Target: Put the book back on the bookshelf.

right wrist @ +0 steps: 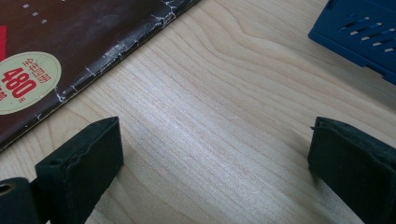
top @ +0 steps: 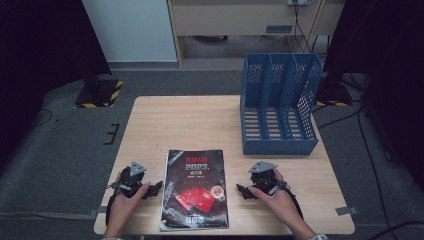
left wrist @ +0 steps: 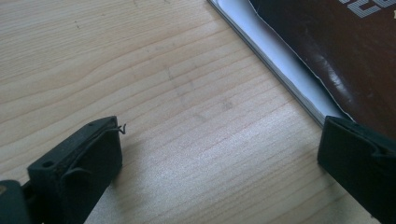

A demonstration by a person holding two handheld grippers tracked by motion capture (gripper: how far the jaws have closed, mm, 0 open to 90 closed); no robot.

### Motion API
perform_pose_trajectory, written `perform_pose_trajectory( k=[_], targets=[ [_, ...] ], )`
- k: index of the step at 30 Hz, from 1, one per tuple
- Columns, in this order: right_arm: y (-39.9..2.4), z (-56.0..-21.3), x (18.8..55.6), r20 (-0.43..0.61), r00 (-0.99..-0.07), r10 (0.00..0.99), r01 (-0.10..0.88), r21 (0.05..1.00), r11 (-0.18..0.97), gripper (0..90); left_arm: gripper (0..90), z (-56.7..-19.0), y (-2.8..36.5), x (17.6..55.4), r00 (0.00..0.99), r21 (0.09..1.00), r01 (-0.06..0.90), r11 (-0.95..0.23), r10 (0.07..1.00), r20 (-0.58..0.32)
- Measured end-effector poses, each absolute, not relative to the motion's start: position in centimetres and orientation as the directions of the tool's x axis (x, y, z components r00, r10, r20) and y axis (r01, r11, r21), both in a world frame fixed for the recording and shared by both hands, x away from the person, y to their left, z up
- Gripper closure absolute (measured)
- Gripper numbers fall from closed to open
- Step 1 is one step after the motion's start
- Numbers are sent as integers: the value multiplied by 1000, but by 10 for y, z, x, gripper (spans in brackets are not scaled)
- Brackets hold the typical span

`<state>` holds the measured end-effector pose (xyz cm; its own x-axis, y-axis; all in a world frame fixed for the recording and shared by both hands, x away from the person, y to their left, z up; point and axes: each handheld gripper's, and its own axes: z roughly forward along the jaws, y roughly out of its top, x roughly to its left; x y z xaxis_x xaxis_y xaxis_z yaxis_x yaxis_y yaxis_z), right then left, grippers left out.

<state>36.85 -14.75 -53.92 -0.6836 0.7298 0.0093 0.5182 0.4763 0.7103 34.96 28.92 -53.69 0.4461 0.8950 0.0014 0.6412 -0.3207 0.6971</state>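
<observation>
Dark-covered, the magazine (top: 195, 190) lies flat between our grippers, long axis running away from us toward the blue file rack (top: 279, 105). Left gripper (top: 152, 187) sits closer to the magazine's edge than right gripper (top: 241, 190); both gape wide, empty.

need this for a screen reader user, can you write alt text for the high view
A dark-covered magazine lies flat near the front edge of a light wooden table, between the left gripper and right gripper, each held in a hand with open, empty jaws. A blue perforated plastic three-slot file rack stands at the table's far right.
</observation>
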Motion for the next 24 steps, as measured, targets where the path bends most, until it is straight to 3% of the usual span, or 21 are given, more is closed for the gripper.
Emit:
perform_pose_trajectory(
  k=[12,18,24],
  targets=[
    [-146,-539,367,8,-679,734,521,709,475,36,0,-537,286,350,413,697,653,-296,911,0],
    [-144,-539,365,12,-670,742,529,709,466,36,82,-529,287,347,390,693,666,-276,921,-8],
    [-143,-539,365,13,-670,742,530,709,466,32,88,-514,272,338,408,722,635,-275,913,-12]
  ],
)
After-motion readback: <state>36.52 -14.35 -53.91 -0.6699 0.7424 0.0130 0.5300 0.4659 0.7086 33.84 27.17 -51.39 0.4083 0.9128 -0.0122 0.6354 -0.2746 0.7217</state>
